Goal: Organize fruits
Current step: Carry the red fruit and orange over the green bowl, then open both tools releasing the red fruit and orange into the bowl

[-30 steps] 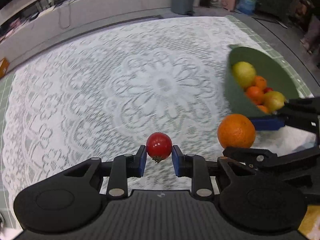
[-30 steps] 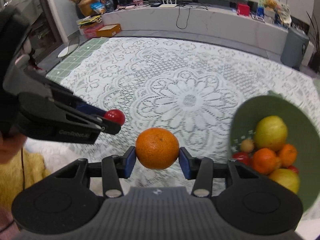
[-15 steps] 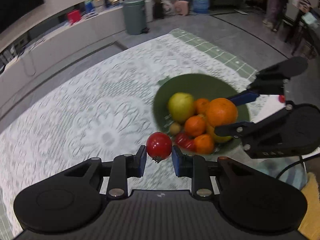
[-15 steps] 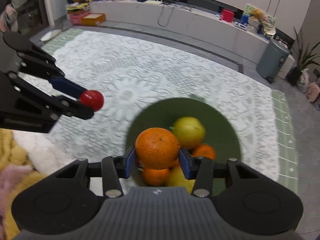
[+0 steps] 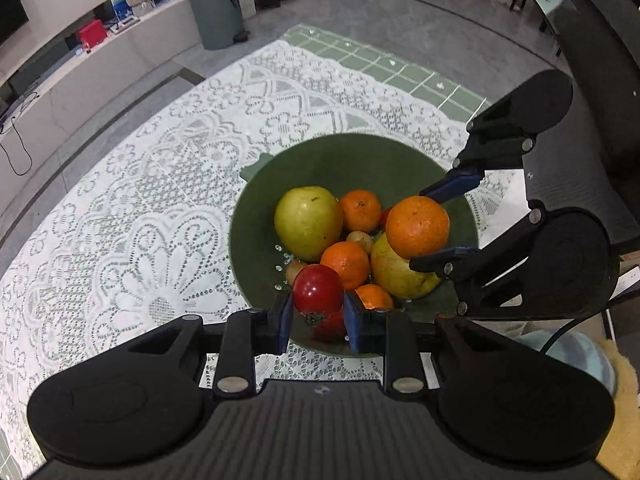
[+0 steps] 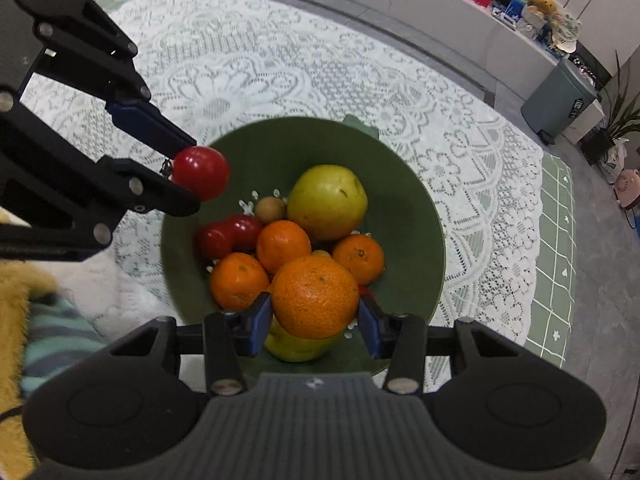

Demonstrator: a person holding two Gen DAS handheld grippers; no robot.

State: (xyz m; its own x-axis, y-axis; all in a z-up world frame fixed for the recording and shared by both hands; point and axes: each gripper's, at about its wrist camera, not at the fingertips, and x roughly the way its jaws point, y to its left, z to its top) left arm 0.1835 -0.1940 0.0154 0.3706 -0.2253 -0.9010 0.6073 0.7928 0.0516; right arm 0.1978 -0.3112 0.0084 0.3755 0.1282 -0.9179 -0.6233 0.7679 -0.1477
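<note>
A dark green bowl (image 5: 344, 160) (image 6: 412, 200) on the lace cloth holds a yellow-green apple (image 5: 308, 222) (image 6: 328, 202), several small oranges, red tomatoes and a small brown fruit. My left gripper (image 5: 318, 314) is shut on a red tomato (image 5: 318, 290) (image 6: 201, 173) above the bowl's near rim. My right gripper (image 6: 315, 318) is shut on a large orange (image 6: 315, 298) (image 5: 417, 227) held over the fruit in the bowl. In the left wrist view the right gripper (image 5: 436, 224) comes in from the right.
A white lace cloth (image 5: 168, 200) (image 6: 256, 60) covers the green tiled table. Yellow and teal fabric (image 6: 24, 312) lies at the near edge. A grey bin (image 5: 216, 8) and a low cabinet stand beyond the table.
Both grippers have moved on over the green bowl with their fruit still held. The bowl now sits centred under both, and the views are closer and steeper.
</note>
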